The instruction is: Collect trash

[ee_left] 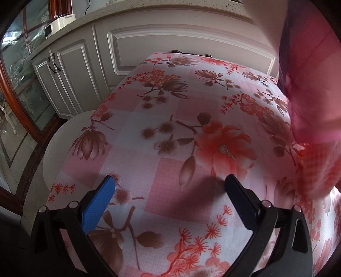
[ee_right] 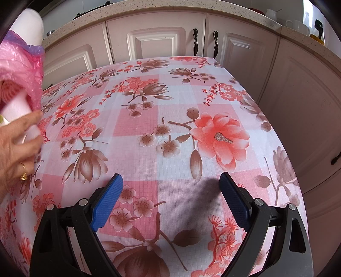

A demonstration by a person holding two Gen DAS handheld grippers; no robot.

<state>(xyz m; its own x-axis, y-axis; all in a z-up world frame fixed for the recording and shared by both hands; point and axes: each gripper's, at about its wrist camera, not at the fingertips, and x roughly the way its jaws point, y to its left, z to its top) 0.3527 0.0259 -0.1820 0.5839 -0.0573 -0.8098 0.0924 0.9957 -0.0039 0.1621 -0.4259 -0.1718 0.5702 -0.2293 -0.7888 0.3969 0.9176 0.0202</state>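
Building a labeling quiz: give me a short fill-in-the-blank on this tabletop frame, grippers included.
1. Both the left gripper and the right gripper have their jaws ____.
2. The floral pink-and-white checked tablecloth between the right gripper's blue fingers holds ____ object.
3. The bare hand beside the crinkled pink plastic bag wears a gold ____.

Missing: open; no; ring

table: covered by a pink-and-white checked floral cloth, landmark for the rest
cabinets: cream panelled doors just behind the table's far edge, dark twisted handles
countertop: speckled stone above those doors; white cups at its right end
stool: round white seat beside the table's left edge
glass door: wood-framed, left of the table beyond the stool
light: daylight, soft
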